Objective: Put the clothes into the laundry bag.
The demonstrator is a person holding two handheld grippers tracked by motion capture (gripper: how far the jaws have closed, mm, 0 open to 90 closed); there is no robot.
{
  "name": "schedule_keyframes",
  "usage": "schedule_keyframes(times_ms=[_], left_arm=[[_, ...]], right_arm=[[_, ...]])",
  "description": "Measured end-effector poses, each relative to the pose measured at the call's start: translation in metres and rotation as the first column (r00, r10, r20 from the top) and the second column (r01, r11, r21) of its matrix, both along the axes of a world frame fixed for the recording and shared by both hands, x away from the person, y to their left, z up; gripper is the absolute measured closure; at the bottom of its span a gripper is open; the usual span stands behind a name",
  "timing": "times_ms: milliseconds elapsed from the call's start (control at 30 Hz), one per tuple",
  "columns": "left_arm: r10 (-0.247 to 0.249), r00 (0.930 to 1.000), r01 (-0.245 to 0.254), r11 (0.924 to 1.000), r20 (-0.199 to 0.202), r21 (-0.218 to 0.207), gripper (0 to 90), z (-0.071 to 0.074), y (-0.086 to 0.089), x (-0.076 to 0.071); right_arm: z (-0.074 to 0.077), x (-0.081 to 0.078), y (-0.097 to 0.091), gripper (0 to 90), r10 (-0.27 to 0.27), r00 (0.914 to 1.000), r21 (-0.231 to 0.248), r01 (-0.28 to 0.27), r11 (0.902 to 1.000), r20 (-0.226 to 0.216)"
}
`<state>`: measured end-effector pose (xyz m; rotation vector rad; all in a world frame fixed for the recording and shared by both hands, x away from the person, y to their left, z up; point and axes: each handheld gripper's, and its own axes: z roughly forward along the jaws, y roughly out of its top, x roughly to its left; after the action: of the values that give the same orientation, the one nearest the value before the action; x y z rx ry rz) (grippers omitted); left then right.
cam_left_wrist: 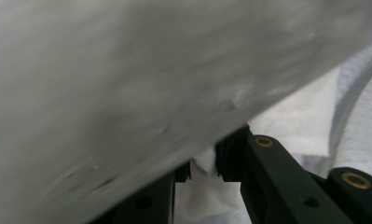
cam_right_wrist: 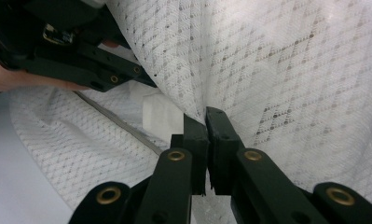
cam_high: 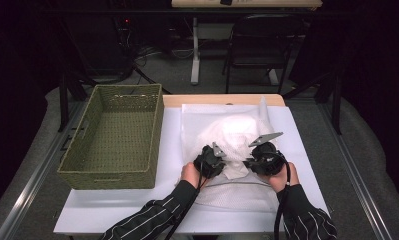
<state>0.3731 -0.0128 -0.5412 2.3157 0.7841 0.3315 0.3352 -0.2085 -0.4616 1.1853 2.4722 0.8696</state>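
Note:
A white mesh-patterned cloth (cam_high: 232,131) lies bunched in the middle of the white-covered table (cam_high: 132,207). My left gripper (cam_high: 221,159) is at the cloth's near edge. In the left gripper view its jaws (cam_left_wrist: 203,165) stand close together with a fold of the cloth (cam_left_wrist: 127,70) pinched between them, and more cloth drapes blurred over the lens. Just to its right, my right gripper (cam_high: 247,162) is shut on the cloth's edge. In the right gripper view the jaws (cam_right_wrist: 206,122) clamp the fabric (cam_right_wrist: 291,70), with the left gripper (cam_right_wrist: 127,74) off to the upper left.
An empty green woven basket (cam_high: 156,131) stands on the left half of the table. A black chair (cam_high: 259,45) and a desk leg stand on the floor beyond the far edge. Bare white table surface lies in front of the basket and along the near edge.

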Motion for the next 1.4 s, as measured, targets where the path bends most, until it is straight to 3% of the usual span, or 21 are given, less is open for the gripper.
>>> schedule_keyframes(times_ms=[100, 233, 300, 367, 567, 733, 833, 967, 1133, 1233, 1400], left_arm=[[-0.037, 0.9993, 0.037, 0.9992, -0.004, 0.014, 65.6, 0.006, 0.004, -0.007], [-0.078, 0.9969, 0.078, 0.9970, -0.005, 0.003, 44.1, 0.018, 0.016, -0.022], [-0.096, 0.9954, 0.096, 0.9954, 0.004, 0.005, 37.3, 0.025, 0.025, -0.030], [-0.098, 0.9944, 0.098, 0.9951, 0.040, 0.010, 33.0, 0.031, 0.035, -0.037], [-0.021, 0.9952, 0.022, 0.9996, 0.095, -0.016, 29.3, 0.045, 0.064, -0.039], [0.027, 0.9947, -0.030, 0.9994, 0.099, 0.020, 26.0, 0.038, 0.064, -0.027], [0.041, 0.9939, -0.046, 0.9976, 0.103, 0.051, 32.8, 0.030, 0.057, -0.019], [0.041, 0.9939, -0.046, 0.9979, 0.102, 0.047, 59.8, 0.024, 0.056, -0.014], [0.034, 0.9951, -0.038, 0.9984, 0.093, 0.041, 81.3, 0.024, 0.064, -0.014], [0.027, 0.9947, -0.031, 0.9989, 0.099, 0.037, 87.5, 0.026, 0.068, -0.019], [0.015, 0.9942, -0.018, 0.9994, 0.107, 0.030, 89.0, 0.031, 0.078, -0.027]], right_arm=[[0.000, 0.000, 0.000, 87.6, 0.002, 1.0000, -0.003, -0.002, 1.0000, -0.004], [0.000, -0.001, 0.002, 87.6, 0.004, 1.0000, -0.007, -0.004, 1.0000, -0.006], [0.000, -0.002, 0.002, 87.6, 0.004, 1.0000, -0.006, -0.004, 1.0000, -0.005], [0.001, -0.003, 0.002, 87.7, 0.006, 1.0000, -0.009, -0.006, 0.9999, -0.004], [0.003, -0.005, 0.000, 87.7, 0.010, 0.9999, -0.001, -0.010, 0.9999, -0.009], [0.004, -0.007, 0.001, 87.7, 0.025, 0.9996, -0.002, -0.025, 0.9997, -0.013], [0.004, -0.008, 0.002, 87.6, 0.031, 0.9994, -0.004, -0.031, 0.9995, -0.015], [0.003, -0.009, 0.001, 87.5, 0.036, 0.9991, -0.006, -0.036, 0.9993, -0.021], [0.001, -0.009, 0.000, 87.4, 0.041, 0.9987, -0.010, -0.041, 0.9991, -0.029], [0.001, -0.010, 0.001, 87.5, 0.051, 0.9983, -0.015, -0.052, 0.9986, -0.027], [0.000, -0.011, 0.003, 87.6, 0.061, 0.9977, -0.020, -0.061, 0.9979, -0.031]])
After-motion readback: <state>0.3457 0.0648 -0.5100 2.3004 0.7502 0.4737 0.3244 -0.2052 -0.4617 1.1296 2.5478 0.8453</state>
